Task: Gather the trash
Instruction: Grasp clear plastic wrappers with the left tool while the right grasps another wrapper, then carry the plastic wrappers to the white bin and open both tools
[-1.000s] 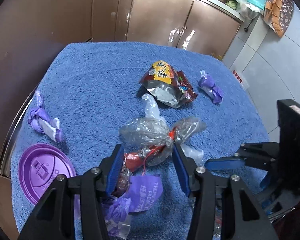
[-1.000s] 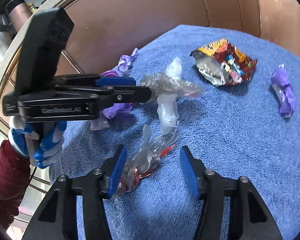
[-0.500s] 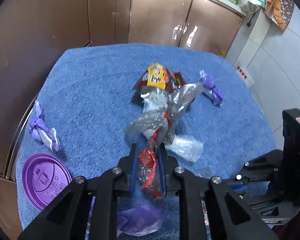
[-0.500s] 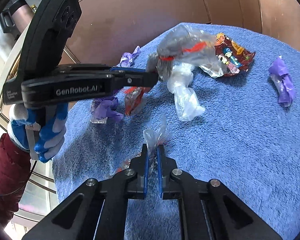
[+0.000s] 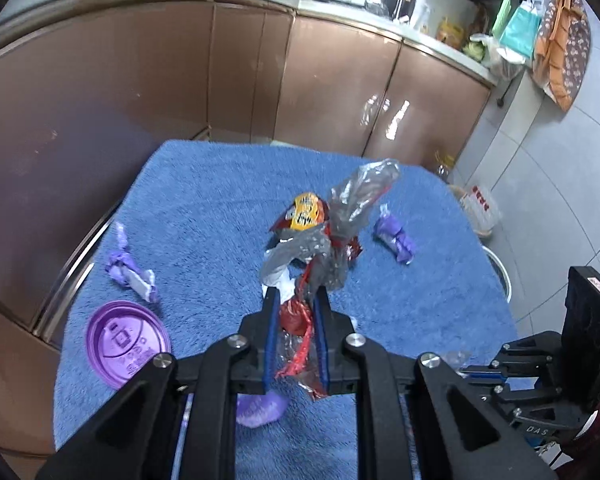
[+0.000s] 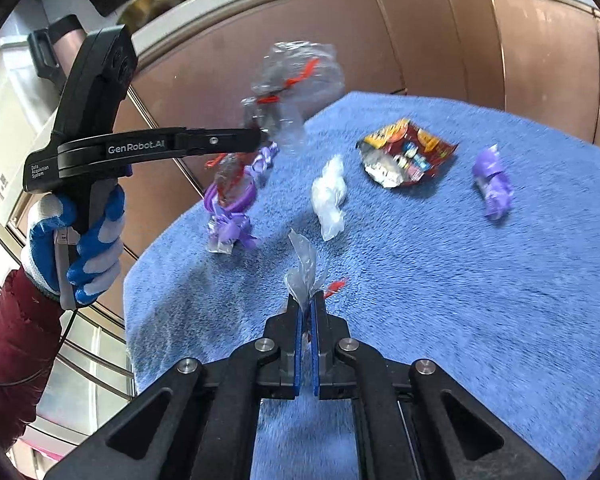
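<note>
Gripping a crumpled clear plastic bag with red strips [image 5: 332, 232], the left gripper [image 5: 298, 300] has its blue pads pressed onto the lower, red part of the bundle, and the rest of the bag stands up above the fingertips, clear of the blue towel [image 5: 204, 208]. Its jaws have just been closing, with the bag between them. Seen from the right wrist, the same bag [image 6: 296, 80] hangs in the air at the tip of the left gripper [image 6: 260, 138], which a hand in a blue-and-white glove [image 6: 80, 240] holds, a dark red sleeve [image 6: 12, 344] behind it.

The right gripper [image 6: 306, 304] is clamped tight on a small scrap of clear plastic [image 6: 302, 268] that sticks up out of its jaws.

Other trash lies on the towel: a red and orange snack packet [image 6: 406, 156] near the far edge, 1 purple wrapper [image 6: 494, 184] to its right, a white plastic twist [image 6: 330, 196] to its left, and a tangle of purple wrappers [image 6: 230, 216] beneath the left gripper. The left wrist view adds a purple cup lid [image 5: 126, 342] at the near left corner and another purple wrapper [image 5: 132, 272] just beyond it.
</note>
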Motion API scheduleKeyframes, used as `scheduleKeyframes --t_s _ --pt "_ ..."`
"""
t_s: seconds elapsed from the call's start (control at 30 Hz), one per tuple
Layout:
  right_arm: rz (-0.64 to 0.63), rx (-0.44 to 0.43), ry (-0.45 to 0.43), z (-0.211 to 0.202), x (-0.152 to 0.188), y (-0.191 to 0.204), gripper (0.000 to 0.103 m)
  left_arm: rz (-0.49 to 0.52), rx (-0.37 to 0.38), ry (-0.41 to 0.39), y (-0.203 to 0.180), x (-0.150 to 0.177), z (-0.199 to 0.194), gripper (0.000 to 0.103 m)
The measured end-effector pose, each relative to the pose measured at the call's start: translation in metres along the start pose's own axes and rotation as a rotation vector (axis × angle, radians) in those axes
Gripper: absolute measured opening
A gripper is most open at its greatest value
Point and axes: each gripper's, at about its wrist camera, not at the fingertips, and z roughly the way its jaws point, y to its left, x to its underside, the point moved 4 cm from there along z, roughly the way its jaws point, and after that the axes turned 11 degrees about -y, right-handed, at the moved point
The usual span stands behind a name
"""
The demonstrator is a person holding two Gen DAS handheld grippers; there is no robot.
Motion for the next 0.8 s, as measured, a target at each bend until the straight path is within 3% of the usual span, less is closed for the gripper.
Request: scheduleKeyframes --t_s 0.27,0.5,0.8 --pt "-0.017 0.021 -0.111 -0.056 -0.008 0.005 0.003 0.020 -0.016 -0.074 -0.030 -0.014 -0.050 0.015" --pt "0.005 0.078 -0.230 -0.113 -0.016 -0.012 0.003 0.070 0.023 -0.121 -0.083 -0.030 -0.075 0.015" --pt "0.062 0.276 -0.389 -0.209 -0.023 -0.085 0.003 0.147 0.169 -0.101 -0.189 -0.042 -0.037 0.015"
